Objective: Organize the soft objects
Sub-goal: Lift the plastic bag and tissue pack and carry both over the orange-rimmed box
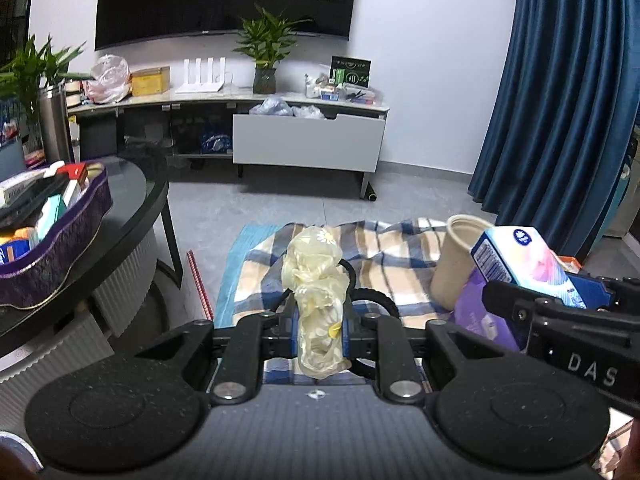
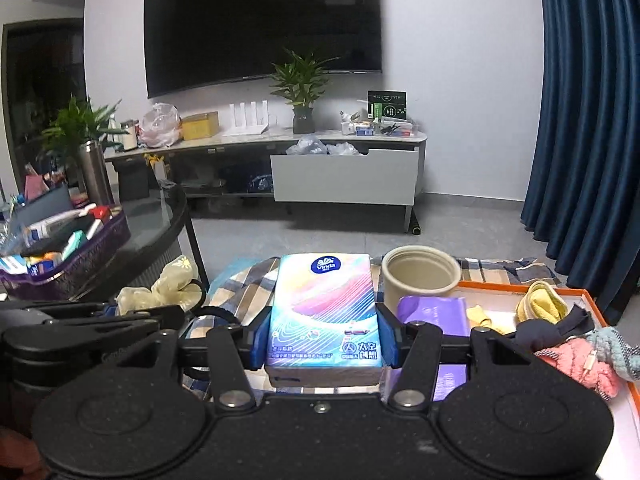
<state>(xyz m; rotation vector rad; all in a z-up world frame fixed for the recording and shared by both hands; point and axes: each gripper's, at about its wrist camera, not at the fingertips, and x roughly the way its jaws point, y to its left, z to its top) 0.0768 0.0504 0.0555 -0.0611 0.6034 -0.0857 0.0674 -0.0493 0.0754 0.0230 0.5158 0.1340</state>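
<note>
A pale yellow sheer scrunchie [image 1: 316, 276] with daisy prints stands up between the blue pads of my left gripper [image 1: 320, 332], which is shut on it above a plaid cloth [image 1: 400, 248]. A colourful tissue pack [image 2: 324, 312] with a blue round logo lies flat between the blue pads of my right gripper [image 2: 324, 340], which is shut on its two long sides. The two grippers hang side by side, the left one [image 2: 120, 316] with the scrunchie [image 2: 168, 286] just left of the pack. The left wrist view shows the pack [image 1: 516, 256] tilted at the right.
A beige cup [image 2: 420, 276] and a purple pack [image 2: 434, 312] sit behind the tissue pack. An orange-rimmed tray [image 2: 588, 292] at the right holds yellow, navy and pink soft items. A black glass table [image 1: 136, 200] with a purple tin stands left. A TV stand lines the far wall.
</note>
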